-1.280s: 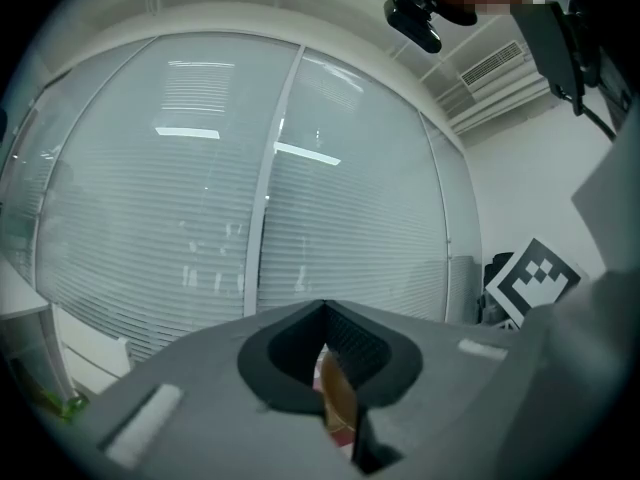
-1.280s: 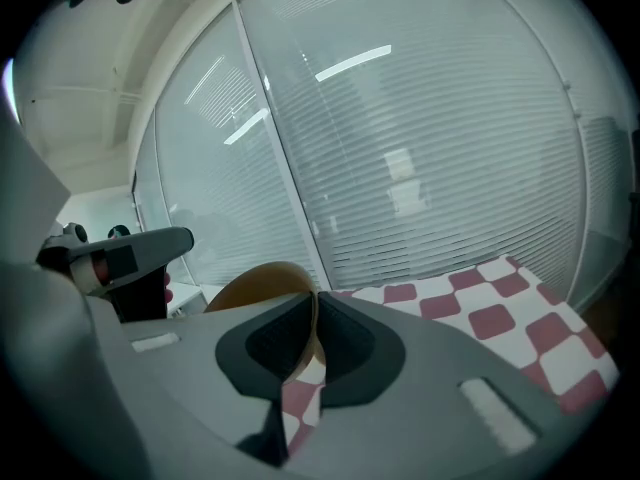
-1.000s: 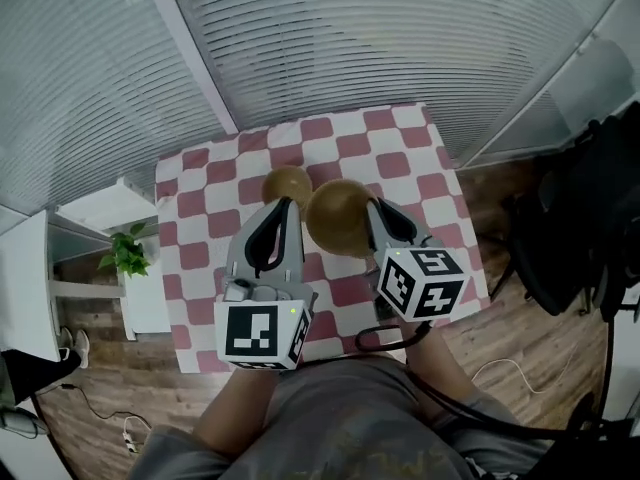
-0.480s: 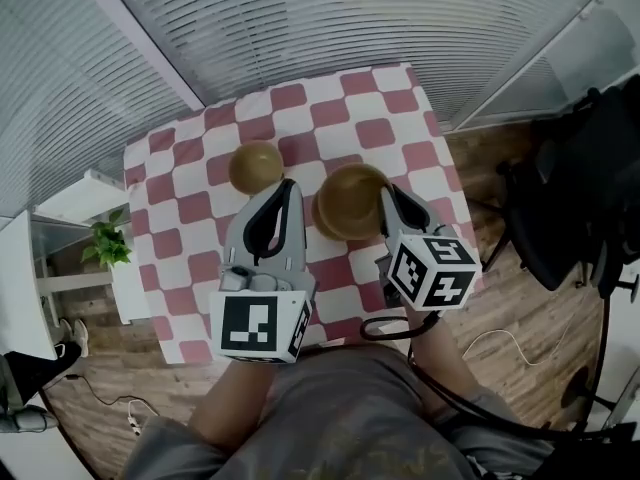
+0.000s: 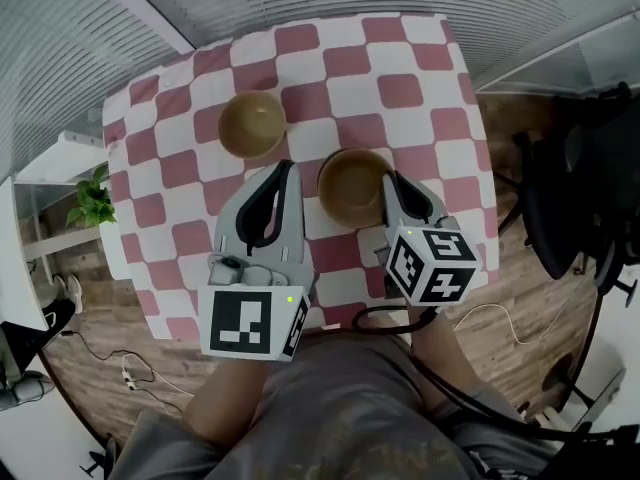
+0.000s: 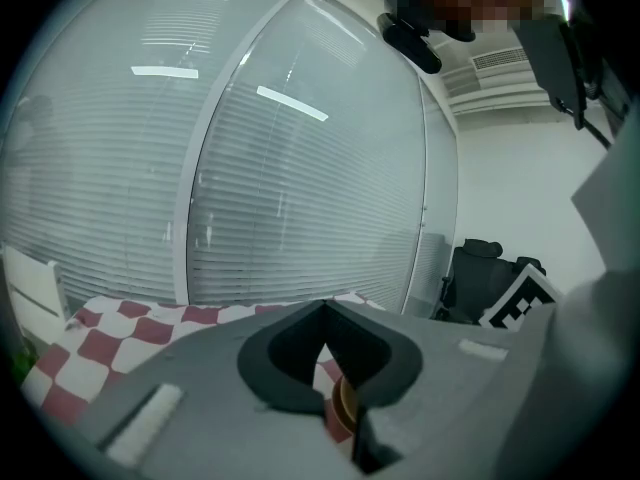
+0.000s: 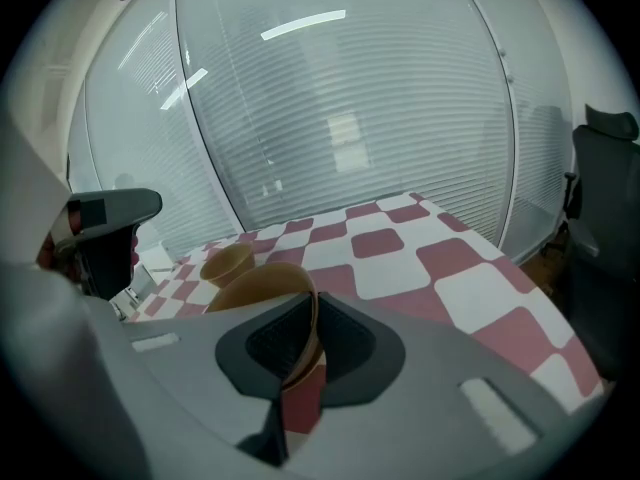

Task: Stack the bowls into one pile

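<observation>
Risk: rim-only pinch, so held bowl (image 5: 352,185), centre of head view, could swing or slip from right gripper (image 7: 300,358) if tilted en route to second bowl (image 5: 252,125), upper left on checked tablecloth (image 5: 400,48). An off-centre release could tip rather than nest. Right jaws nearly closed, clamped across bowl wall. Left gripper (image 5: 283,173) pinched together, empty.

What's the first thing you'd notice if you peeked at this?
The red-and-white checked tablecloth jumps out first, spread over the whole table. One brown bowl sits on it toward the far left, and the right gripper pinches the rim of a second bowl nearer the person.
</observation>
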{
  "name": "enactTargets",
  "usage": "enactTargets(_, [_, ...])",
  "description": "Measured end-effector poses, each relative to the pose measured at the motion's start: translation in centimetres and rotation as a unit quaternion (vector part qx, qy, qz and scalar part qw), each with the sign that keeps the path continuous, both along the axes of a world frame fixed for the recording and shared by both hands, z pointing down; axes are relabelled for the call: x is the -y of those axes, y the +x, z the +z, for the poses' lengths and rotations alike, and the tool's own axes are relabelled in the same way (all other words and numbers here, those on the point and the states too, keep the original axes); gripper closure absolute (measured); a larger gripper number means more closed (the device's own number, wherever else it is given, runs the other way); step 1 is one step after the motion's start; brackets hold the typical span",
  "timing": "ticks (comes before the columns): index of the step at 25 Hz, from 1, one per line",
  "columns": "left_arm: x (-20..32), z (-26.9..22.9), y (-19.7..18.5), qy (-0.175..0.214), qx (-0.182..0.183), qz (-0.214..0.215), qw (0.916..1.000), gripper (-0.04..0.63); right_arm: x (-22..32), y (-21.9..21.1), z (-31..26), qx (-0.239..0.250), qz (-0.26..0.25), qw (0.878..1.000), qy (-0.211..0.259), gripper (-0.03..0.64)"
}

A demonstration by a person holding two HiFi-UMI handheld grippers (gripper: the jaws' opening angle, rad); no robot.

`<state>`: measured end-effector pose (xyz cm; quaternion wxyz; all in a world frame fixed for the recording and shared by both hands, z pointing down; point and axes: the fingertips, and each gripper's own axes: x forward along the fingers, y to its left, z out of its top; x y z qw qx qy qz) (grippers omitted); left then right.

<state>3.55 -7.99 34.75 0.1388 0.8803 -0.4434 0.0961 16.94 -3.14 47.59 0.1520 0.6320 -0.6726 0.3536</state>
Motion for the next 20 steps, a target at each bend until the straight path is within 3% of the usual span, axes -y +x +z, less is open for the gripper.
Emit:
enactTargets(16, [1.4, 2.8, 0.5, -0.026, 0.002, -0.005, 0.9996, 0.595, 1.2, -0.6, 1.1, -0.043, -0.031, 0.999, 0.008, 0.566])
enactTargets(20, [1.3, 2.4, 0.4, -0.022, 0.004, -0.008, 0.9997, 0.595, 1.3, -1.0, 0.7, -0.047, -0.043, 0.998, 0.018, 0.499])
